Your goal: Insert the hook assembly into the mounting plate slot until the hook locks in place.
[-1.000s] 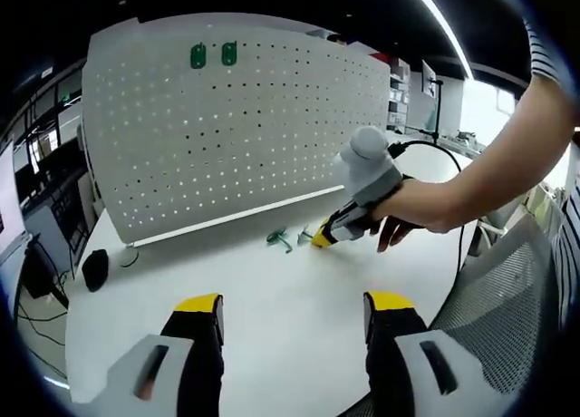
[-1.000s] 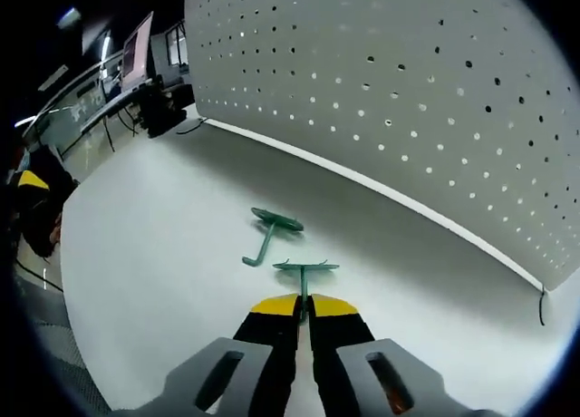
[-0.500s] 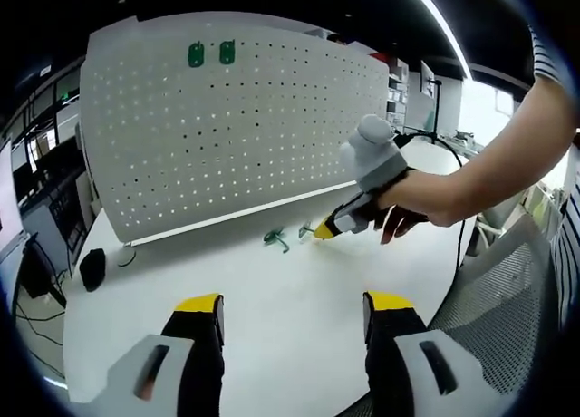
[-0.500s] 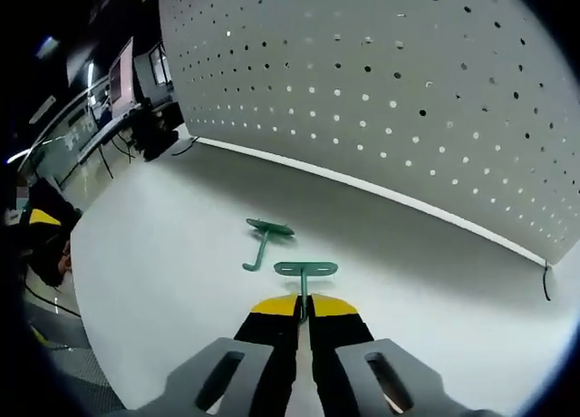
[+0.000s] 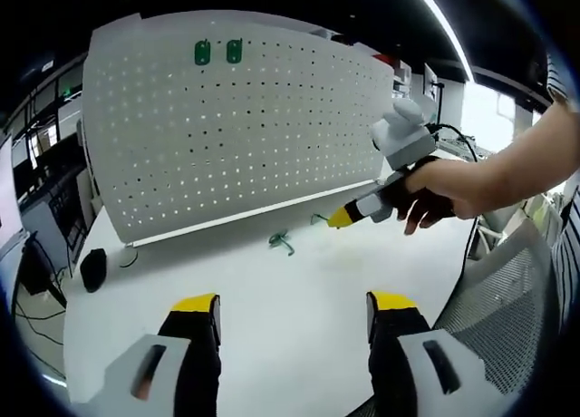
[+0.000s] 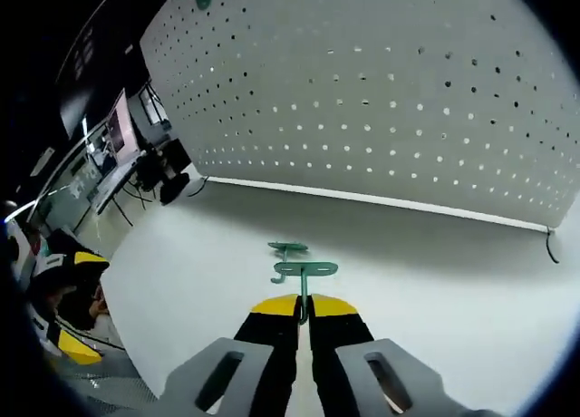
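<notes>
A white perforated mounting plate stands upright at the back of the white table. Two green hooks hang near its top left. My right gripper is shut on a green hook, held above the table in front of the plate. A second green hook lies loose on the table below it. My left gripper is open near the table's front edge, with nothing between its yellow-tipped fingers.
A person's hand holds the right gripper, with a black cable trailing behind. A dark object sits at the table's left end. Monitors and desks stand beyond the table's left side. A mesh chair back is at the right.
My right gripper has lifted its green hook off the table and moved it up and to the right, toward the plate. The loose hook and the left gripper stay put.
</notes>
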Available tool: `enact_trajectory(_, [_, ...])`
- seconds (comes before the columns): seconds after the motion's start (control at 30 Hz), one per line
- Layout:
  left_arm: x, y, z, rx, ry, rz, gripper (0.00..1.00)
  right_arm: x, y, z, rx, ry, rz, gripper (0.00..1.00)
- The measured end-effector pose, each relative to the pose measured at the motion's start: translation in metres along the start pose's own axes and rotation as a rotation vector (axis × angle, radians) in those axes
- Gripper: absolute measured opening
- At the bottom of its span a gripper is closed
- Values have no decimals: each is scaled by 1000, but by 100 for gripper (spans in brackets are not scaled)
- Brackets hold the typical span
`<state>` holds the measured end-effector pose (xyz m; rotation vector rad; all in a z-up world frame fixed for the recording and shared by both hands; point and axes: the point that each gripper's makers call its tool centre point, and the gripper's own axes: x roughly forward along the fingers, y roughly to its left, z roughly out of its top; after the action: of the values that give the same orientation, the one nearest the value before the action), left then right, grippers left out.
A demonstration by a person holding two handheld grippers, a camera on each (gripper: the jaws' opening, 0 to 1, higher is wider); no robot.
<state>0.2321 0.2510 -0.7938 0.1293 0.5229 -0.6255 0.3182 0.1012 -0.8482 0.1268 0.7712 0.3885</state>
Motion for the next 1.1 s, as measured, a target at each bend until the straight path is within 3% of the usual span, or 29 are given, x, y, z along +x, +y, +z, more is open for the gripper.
enact_trajectory(0.1, [8,1,10,0,-13,-29,67,-9,4,0,34,-11,15,1])
enact_trajectory(0.3, [26,3,14,10,-5,-49,64,-24,15,-10,92,-17,47,1])
enact_trajectory(0.6, [47,-19,30,-5,-23,-162,54,-48,41,-17,206,-26,133,1])
enact_trajectory(0.87, [51,-31,40,-11,-54,-221,45,-64,75,-10,312,-57,263,1])
enact_trajectory(0.97, [52,-31,43,-31,-70,-238,43,-64,76,-14,308,-53,274,1])
enact_trajectory(1.03, [53,-33,44,-36,-72,-247,43,-67,81,-13,382,-55,317,1])
enact_trajectory(1.1, [52,-35,44,-28,-73,-258,39,-69,81,-14,385,-52,324,1])
